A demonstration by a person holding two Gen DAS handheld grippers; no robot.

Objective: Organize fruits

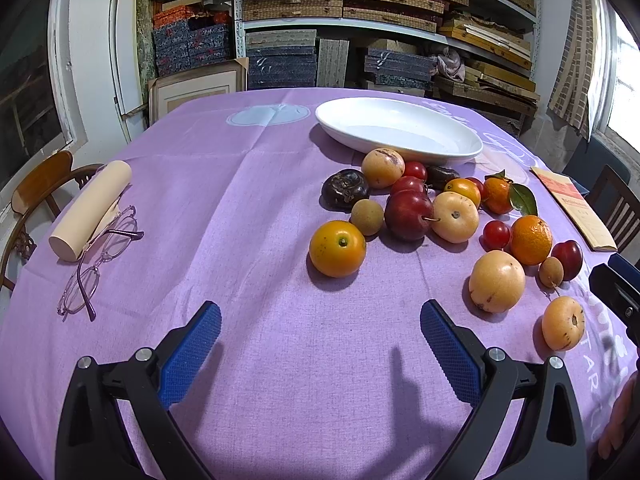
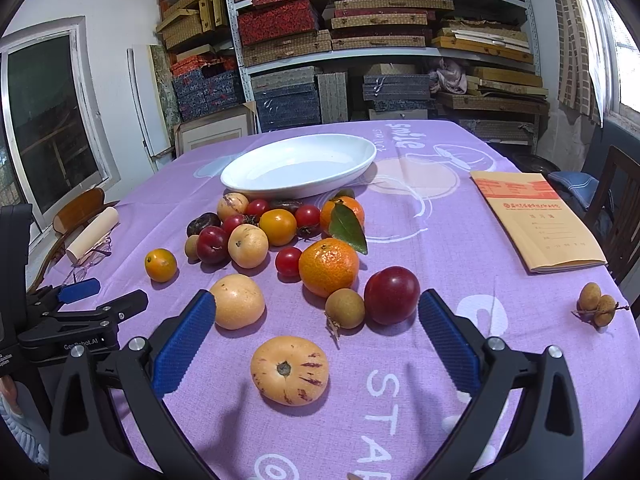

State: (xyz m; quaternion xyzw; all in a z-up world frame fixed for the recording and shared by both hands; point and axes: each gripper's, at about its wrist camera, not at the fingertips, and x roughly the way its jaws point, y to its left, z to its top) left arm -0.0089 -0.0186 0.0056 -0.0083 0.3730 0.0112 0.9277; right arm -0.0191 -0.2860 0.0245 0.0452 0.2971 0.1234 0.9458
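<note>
Hovering with both my right gripper (image 2: 316, 328) and left gripper (image 1: 320, 344) wide open and empty, I should close gently around the striped pale fruit (image 2: 289, 370) lying nearest me, well short of the white dish (image 2: 298, 168).

Non-task items I am seeing from my fingers:

1. Purple tablecloth (image 1: 248, 208), white print showing at the right of the frame.
2. Cream cylinder (image 1: 91, 210), lying at the left edge, touching item 3.
3. Purple-rimmed glasses (image 1: 100, 256), lying folded open just below it.
4. Tan booklet (image 2: 536, 220), sitting at centre right.
5. Shelves (image 2: 380, 48), holding stacked woven boxes across the top.
6. Wooden chair (image 1: 36, 196), standing at far left.
</note>
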